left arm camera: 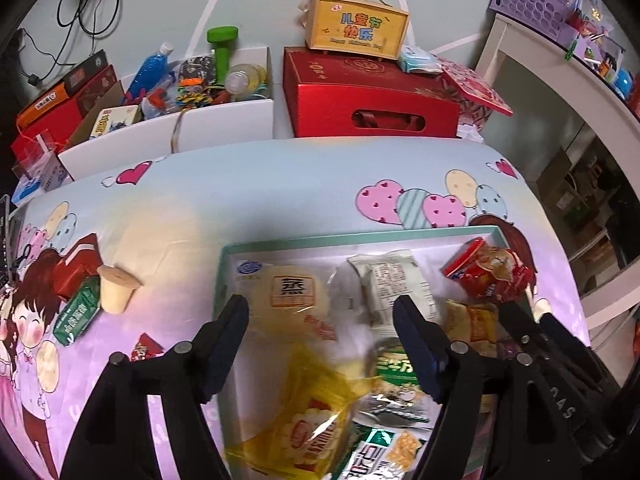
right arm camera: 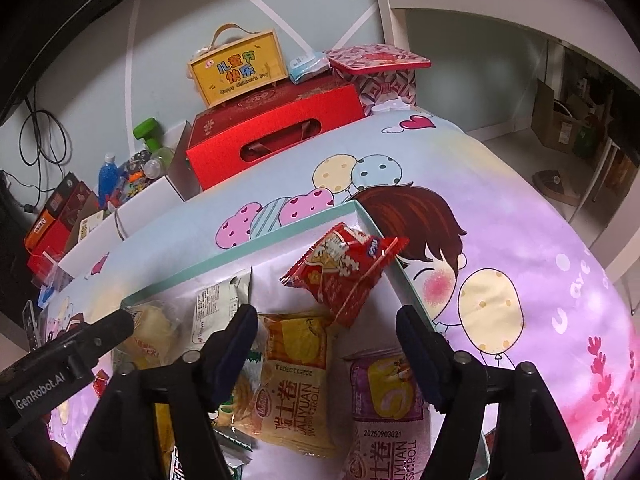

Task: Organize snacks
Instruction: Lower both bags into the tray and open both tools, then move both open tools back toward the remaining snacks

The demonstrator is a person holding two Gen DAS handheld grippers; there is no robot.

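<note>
A shallow teal-rimmed tray lies on the cartoon-print cloth and holds several snack packets. My left gripper is open and empty above a steamed-bun packet and a yellow packet. My right gripper is open and empty over a yellow Swiss-roll packet and a purple one. A red packet leans on the tray's far right corner. Outside the tray on the left lie a pudding cup, a green carton and a red carton.
Behind the table stand a red gift box with a yellow handled box on it, and a white bin of toys and bottles. A white shelf unit is at the right. The left gripper's body shows in the right wrist view.
</note>
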